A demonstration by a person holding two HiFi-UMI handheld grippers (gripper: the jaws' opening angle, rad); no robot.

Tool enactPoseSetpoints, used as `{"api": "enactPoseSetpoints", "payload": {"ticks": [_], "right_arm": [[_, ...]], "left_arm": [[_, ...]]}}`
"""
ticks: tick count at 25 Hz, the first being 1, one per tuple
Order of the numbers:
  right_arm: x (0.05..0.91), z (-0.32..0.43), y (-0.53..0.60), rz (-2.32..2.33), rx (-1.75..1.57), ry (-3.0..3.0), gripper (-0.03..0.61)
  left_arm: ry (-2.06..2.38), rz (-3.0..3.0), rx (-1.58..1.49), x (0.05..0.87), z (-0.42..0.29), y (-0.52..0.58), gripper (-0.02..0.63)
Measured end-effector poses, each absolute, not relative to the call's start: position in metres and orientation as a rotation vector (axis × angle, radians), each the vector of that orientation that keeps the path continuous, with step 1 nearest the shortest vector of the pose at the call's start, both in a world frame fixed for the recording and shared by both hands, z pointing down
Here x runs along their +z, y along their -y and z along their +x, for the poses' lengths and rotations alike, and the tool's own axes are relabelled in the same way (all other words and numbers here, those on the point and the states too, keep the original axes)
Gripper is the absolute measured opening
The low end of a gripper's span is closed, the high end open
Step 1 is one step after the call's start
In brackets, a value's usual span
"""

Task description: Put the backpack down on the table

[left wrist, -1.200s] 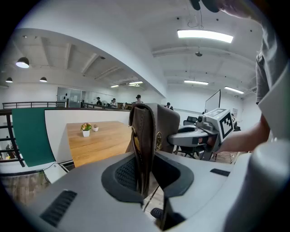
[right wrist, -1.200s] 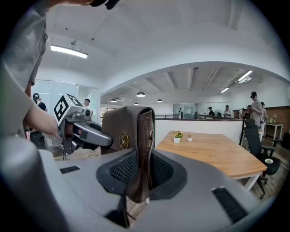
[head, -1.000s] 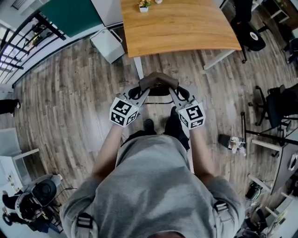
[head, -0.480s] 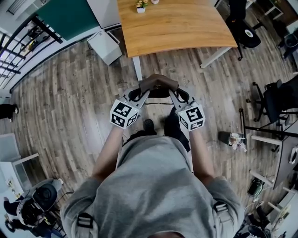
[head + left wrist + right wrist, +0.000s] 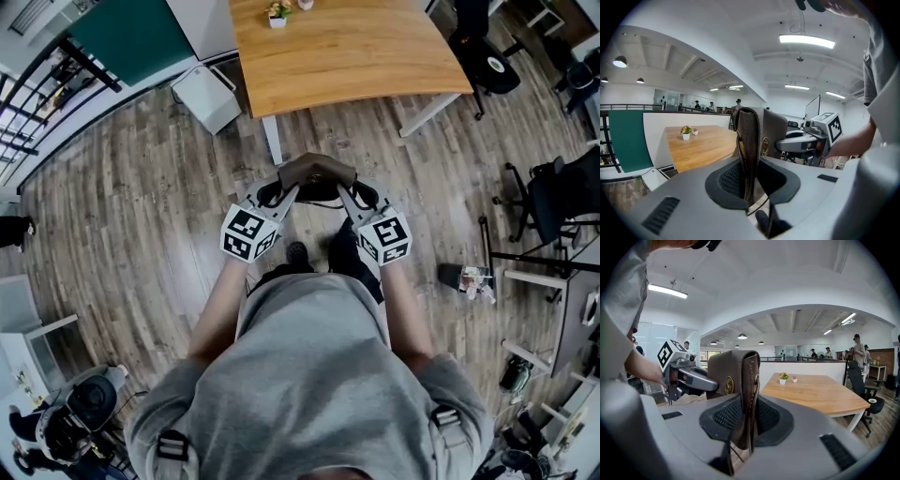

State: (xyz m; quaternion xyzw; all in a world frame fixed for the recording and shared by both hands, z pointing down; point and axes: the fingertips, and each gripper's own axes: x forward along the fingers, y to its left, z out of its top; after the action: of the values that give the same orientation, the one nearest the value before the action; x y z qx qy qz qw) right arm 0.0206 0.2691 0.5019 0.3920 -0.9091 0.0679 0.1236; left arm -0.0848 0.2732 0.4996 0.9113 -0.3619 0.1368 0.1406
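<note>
A brown leather backpack (image 5: 317,172) hangs in the air between my two grippers, above the wood floor and short of the wooden table (image 5: 347,56). My left gripper (image 5: 284,192) is shut on its left edge; in the left gripper view the leather edge (image 5: 749,140) is pinched between the pads (image 5: 729,180). My right gripper (image 5: 348,193) is shut on the opposite edge (image 5: 743,380). Each gripper view shows the other gripper: the right one (image 5: 806,142) and the left one (image 5: 691,377). The pack's lower part is hidden.
A small potted plant (image 5: 277,12) stands at the table's far edge. A white box (image 5: 208,94) sits on the floor left of the table. Office chairs (image 5: 492,56) and floor clutter (image 5: 466,281) are to the right. My feet (image 5: 323,253) are under the backpack.
The table has drifted slightly up and left in the head view. Both grippers keep their hold on the backpack, which stays between them.
</note>
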Motion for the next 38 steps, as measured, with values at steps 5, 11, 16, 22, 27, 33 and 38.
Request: {"api": "enactPoseSetpoints", "payload": {"ticks": [5,11,16,22,27,33,38], "right_arm": [[0.499,0.020,-0.265,1.126,0.195,2.649,0.075],[0.501,0.027,-0.257,1.103,0.198,2.663,0.078],[0.505,0.039,-0.238,1.091,0.222,2.664,0.077],[0.503,0.051,-0.215,1.075,0.250,2.688,0.077],[0.503,0.057,-0.193,1.061,0.257,2.707,0.077],[0.507,0.068,-0.170,1.013,0.277,2.721,0.078],[0.510,0.075,-0.148,0.969,0.287,2.741,0.078]], "left_arm": [[1.048,2.626,0.393,0.497,-0.086,-0.270,0.075],[1.056,2.626,0.409,0.498,-0.079,-0.259,0.075],[1.063,2.617,0.426,0.500,-0.067,-0.242,0.075],[1.073,2.613,0.451,0.496,-0.055,-0.221,0.075],[1.088,2.612,0.477,0.494,-0.048,-0.199,0.075],[1.107,2.598,0.495,0.496,-0.037,-0.180,0.075],[1.141,2.573,0.509,0.497,-0.029,-0.162,0.075]]}}
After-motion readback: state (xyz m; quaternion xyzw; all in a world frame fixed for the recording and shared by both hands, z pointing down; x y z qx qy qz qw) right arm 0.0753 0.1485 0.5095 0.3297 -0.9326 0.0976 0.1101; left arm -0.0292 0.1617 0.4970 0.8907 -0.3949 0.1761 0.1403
